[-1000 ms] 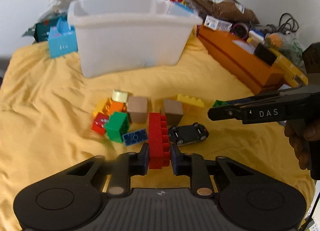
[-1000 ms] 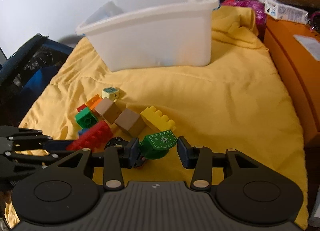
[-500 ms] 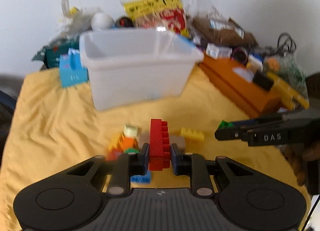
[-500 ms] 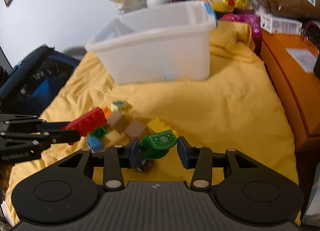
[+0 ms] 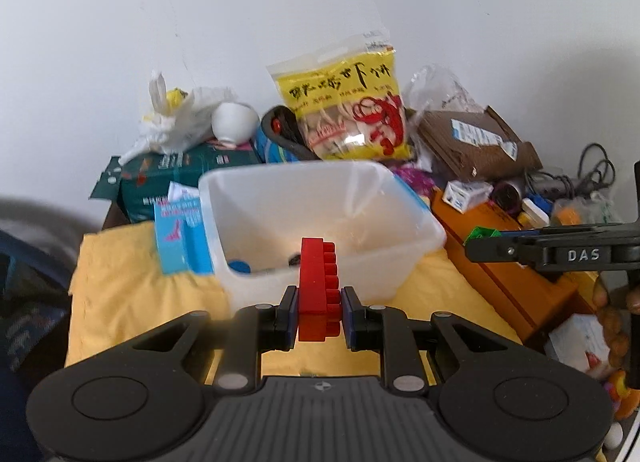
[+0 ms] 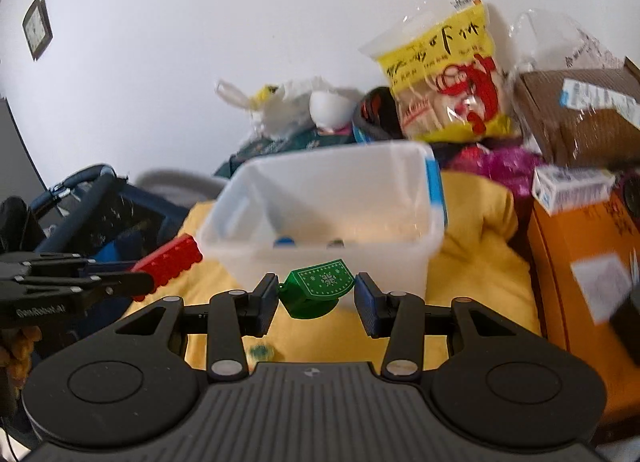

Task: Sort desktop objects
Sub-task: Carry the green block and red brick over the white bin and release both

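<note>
two loads carried: my left gripper pinches red brick upright at lower centre, my right gripper clamps green piece. both raised facing white bin mid-frame, likely to drop in.

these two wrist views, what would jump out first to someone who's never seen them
First, the red brick clamped upright in the left hand-held gripper, in front of the white plastic bin. Next, the green patterned piece between the fingers of the right hand-held gripper, before the same bin. Behind, the yellow snack bag leans on the wall above the clutter.
</note>
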The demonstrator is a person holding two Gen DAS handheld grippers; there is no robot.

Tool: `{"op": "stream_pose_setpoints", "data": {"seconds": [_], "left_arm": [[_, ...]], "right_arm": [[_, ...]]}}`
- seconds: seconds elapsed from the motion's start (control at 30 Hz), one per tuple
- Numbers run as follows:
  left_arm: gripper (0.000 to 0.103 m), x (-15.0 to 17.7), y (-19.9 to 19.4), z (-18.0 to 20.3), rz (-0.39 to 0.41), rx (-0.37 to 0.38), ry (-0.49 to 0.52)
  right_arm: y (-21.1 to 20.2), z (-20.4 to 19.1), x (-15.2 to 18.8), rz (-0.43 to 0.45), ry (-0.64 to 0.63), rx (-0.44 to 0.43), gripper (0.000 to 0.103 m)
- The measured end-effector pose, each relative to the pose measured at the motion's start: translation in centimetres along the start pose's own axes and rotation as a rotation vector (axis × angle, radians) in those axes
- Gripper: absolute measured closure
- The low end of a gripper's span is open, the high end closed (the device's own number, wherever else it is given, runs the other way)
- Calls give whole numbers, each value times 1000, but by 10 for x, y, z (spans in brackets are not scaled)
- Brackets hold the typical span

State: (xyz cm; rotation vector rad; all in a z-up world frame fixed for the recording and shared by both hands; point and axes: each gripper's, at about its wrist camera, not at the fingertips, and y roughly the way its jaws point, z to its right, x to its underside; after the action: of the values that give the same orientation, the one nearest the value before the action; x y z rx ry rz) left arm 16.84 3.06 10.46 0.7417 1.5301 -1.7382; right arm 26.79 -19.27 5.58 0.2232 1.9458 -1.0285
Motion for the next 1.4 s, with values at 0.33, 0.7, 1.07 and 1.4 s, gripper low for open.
{"op": "stream_pose_setpoints", "data": {"seconds": [0.33, 0.7, 1.07, 1.4], "left_arm": [[78, -50, 39, -20, -62, 19, -51], [78, -83, 70, -29, -135, 21, -44], [55, -91, 96, -36, -158, -64, -92], [55, -4, 47, -11, -94, 34, 68]], "right_arm": [[25, -6, -61, -23, -74, 21, 57], [70, 7, -95, -127, -29, 68, 57], [102, 9, -98, -171, -17, 114, 37], [58, 4, -46, -97, -40, 54, 37]]}}
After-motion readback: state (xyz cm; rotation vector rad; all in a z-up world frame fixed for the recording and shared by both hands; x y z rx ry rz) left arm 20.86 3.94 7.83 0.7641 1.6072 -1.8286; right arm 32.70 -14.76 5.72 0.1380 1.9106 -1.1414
